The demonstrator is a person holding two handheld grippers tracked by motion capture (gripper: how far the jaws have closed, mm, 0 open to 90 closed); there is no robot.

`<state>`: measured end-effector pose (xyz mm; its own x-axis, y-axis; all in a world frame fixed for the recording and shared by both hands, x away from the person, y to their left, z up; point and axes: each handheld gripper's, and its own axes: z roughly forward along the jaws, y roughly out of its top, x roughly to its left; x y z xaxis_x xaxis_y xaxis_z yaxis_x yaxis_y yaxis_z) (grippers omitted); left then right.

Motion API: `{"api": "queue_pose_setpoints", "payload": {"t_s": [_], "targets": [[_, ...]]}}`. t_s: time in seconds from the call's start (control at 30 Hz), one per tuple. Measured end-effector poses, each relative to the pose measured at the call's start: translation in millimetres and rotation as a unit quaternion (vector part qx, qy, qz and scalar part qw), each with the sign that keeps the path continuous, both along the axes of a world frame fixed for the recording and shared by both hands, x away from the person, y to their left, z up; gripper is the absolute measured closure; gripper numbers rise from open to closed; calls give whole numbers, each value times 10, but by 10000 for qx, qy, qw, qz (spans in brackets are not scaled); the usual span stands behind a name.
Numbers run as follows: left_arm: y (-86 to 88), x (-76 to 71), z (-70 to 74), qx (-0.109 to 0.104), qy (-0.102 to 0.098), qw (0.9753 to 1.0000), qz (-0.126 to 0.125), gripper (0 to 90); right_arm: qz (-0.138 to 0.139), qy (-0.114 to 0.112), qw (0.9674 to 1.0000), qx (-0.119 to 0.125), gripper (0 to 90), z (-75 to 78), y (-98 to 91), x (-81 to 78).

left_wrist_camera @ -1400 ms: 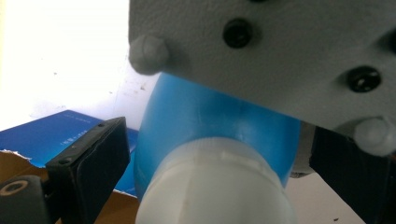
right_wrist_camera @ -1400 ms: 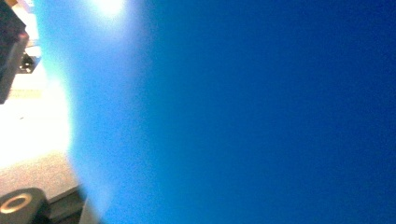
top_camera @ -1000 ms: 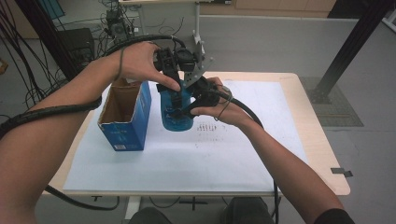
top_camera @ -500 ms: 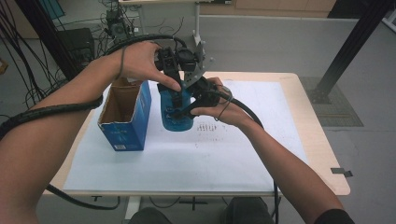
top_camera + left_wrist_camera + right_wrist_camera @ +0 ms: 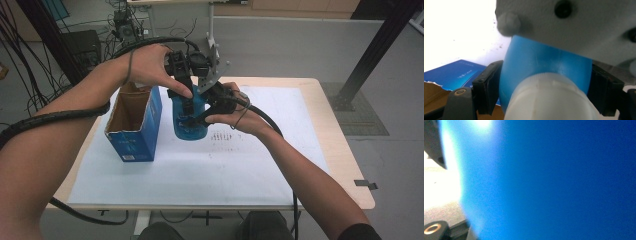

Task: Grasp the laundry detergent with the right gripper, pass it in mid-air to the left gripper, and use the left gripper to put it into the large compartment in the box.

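A blue bottle (image 5: 189, 126) with a white cap (image 5: 549, 100) stands upright on the paper-covered table. My left gripper (image 5: 186, 97) comes down on its top from the left. Its jaws have just been closing, and both pads (image 5: 489, 90) now lie against the blue shoulder (image 5: 544, 62) just under the cap. My right gripper (image 5: 204, 114) is shut on the bottle's body from the right. In the right gripper view the blue wall (image 5: 549, 182) sits right against the lens.
An open blue cardboard box (image 5: 134, 131) stands just left of the bottle. A white paper sheet (image 5: 200, 170) covers most of the wooden table (image 5: 345, 165). The right gripper's grey plate (image 5: 579, 25) hangs over the bottle. Cables trail off the table's left side.
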<state>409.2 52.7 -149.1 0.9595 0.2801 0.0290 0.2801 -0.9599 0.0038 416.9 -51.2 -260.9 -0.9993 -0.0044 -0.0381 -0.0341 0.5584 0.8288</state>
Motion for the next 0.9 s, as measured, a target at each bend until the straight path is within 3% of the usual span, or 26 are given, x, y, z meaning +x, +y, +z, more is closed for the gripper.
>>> {"api": "queue_pose_setpoints", "payload": {"t_s": [0.47, 0.9], "targets": [[-19, 8, 3, -16, 4, 10000, -60, 343, 3, -23, 10000, -24, 441, 10, -5, -17], [-40, -6, -7, 133, 34, 9999, -66, 353, 7, -66, 10000, -52, 440, 2, 2, -27]]}}
